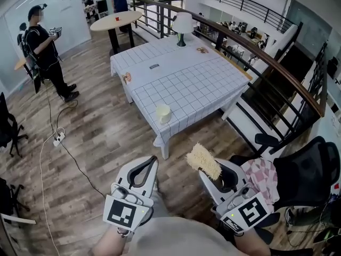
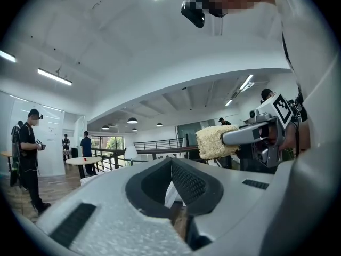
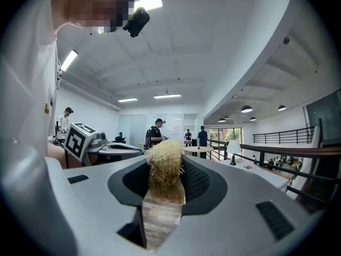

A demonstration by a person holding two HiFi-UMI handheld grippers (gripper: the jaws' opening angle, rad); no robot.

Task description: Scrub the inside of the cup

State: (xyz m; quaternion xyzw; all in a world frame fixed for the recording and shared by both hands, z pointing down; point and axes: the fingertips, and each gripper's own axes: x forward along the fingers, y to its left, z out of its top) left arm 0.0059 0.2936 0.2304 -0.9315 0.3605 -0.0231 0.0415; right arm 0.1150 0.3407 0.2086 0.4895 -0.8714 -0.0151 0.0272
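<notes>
Wooden floor [image 1: 106, 127] runs beneath both grippers, which sit nearest, around six o'clock in the head view. At about seven, the left gripper [image 1: 144, 169] has its jaws pressed together on nothing, probably kept free to steady the cup. At about five, the right gripper [image 1: 215, 174] is clamped on a straw-coloured scrubber [image 1: 203, 160]. Its bristly end sticks out past the jaws, ready to go inside the cup. Farther out, near twelve, the pale cup [image 1: 163, 113] stands upright at the near corner of the checked table [image 1: 192, 79], well apart from both grippers. Beyond, a lamp [image 1: 183, 23] stands at the table's far end, and a person [image 1: 45, 49] stands at ten.
</notes>
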